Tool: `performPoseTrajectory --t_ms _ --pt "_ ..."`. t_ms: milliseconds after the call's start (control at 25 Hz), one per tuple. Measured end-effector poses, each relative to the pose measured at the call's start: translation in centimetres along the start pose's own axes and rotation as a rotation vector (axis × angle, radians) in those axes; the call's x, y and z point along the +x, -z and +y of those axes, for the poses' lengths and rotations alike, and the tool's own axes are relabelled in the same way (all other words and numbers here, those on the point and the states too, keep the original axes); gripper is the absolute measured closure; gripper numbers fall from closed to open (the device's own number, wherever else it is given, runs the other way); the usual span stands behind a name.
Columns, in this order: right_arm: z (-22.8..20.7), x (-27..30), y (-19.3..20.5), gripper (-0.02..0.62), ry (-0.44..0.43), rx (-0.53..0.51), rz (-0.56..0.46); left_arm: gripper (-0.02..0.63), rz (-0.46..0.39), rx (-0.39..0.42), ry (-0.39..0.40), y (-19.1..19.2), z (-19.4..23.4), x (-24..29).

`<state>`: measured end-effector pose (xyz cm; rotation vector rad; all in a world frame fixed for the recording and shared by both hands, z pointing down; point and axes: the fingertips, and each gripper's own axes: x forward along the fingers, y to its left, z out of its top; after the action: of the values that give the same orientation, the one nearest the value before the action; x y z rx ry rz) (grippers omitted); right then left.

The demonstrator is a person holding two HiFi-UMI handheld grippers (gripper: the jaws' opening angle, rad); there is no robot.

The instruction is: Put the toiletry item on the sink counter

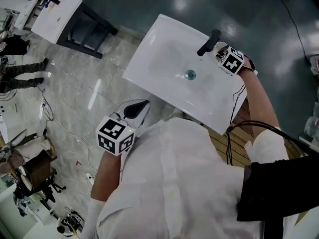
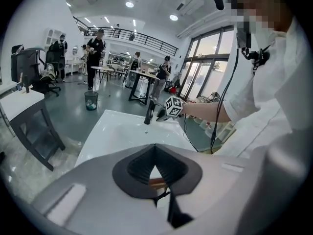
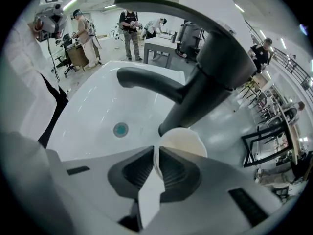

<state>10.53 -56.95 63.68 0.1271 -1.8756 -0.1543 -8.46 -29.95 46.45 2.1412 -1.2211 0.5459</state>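
Placement seemed in hand: the right gripper (image 3: pixel 156 155) was clamped on a cream cup's (image 3: pixel 183 140) rim beside the black faucet (image 3: pixel 205 77) (left gripper's (image 2: pixel 155 156) jaws together, empty); next, seat it, then release.

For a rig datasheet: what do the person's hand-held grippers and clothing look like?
Both the left hand-held gripper and right hand-held gripper are pale grey with black ribbed pads and a white cube bearing black square markers. The shirt is white; black cables run beside the right arm.

a white-topped dark stand (image 1: pixel 57 19) rests on pale tiles (image 1: pixel 75 93); a bin (image 2: pixel 91 100) and standing people (image 2: pixel 96 48) farther off.
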Motion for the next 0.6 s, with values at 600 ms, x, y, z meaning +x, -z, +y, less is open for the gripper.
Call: performPoseTrajectory --t_ms 600 --pt "0.0 -5.2 -1.5 0.476 0.200 0.058 -0.038 0.600 -0.023 0.043 0.045 2.0 -0.7 -2.9"
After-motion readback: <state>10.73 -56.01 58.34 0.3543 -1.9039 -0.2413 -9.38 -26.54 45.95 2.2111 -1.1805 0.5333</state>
